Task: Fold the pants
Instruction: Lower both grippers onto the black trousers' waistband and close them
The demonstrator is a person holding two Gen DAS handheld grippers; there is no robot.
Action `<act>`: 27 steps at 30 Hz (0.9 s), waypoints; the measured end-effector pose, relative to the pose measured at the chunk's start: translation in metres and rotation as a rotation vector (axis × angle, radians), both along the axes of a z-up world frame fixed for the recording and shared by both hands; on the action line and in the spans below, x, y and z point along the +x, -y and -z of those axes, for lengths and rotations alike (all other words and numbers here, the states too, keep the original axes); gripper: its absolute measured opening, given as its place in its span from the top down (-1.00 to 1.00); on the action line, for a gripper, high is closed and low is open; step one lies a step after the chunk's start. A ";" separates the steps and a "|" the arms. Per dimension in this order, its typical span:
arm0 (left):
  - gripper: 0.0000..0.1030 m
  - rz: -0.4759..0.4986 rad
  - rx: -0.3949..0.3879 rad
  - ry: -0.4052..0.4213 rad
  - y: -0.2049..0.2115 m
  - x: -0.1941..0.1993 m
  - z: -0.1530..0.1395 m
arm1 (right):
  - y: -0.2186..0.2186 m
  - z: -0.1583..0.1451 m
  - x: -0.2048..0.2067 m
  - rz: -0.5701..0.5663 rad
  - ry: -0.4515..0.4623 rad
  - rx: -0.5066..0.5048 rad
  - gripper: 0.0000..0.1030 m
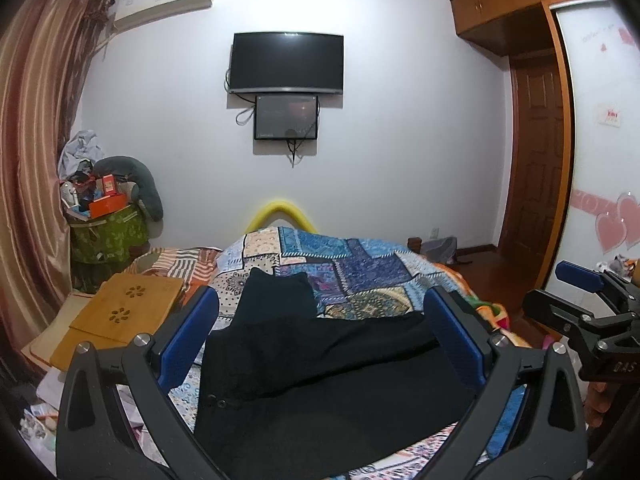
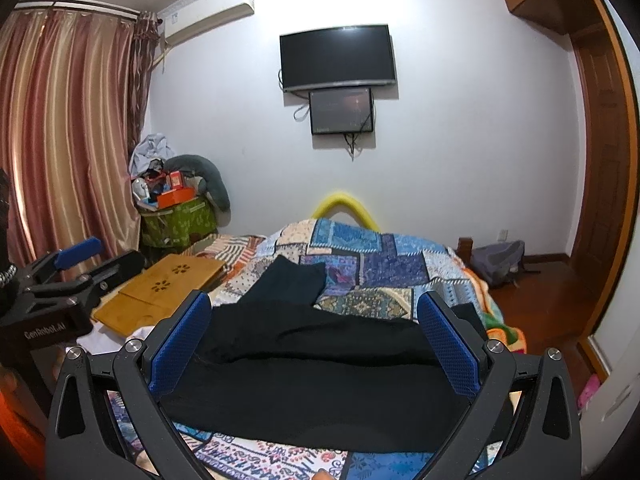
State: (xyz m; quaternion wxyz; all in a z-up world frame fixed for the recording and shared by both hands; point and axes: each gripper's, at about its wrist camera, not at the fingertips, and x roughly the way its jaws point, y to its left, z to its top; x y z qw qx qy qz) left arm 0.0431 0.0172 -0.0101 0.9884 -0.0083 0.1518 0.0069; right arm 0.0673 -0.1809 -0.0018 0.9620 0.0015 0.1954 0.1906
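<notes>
Black pants lie spread on a patchwork quilt, with one leg reaching away toward the bed's far end. My left gripper hovers above them, open, its blue pads wide apart with nothing between. The right gripper shows at the right edge of the left wrist view. In the right wrist view the same pants lie under my right gripper, also open and holding nothing. The left gripper appears at the left edge there.
A wooden lap desk rests on the bed's left side. A green bin piled with clutter stands by the curtain. A television hangs on the far wall. A bag sits on the wooden floor at the right.
</notes>
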 end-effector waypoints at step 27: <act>-1.00 -0.249 0.001 -0.512 -0.201 0.268 0.173 | 0.007 0.124 0.219 -0.100 -0.333 -0.233 -0.97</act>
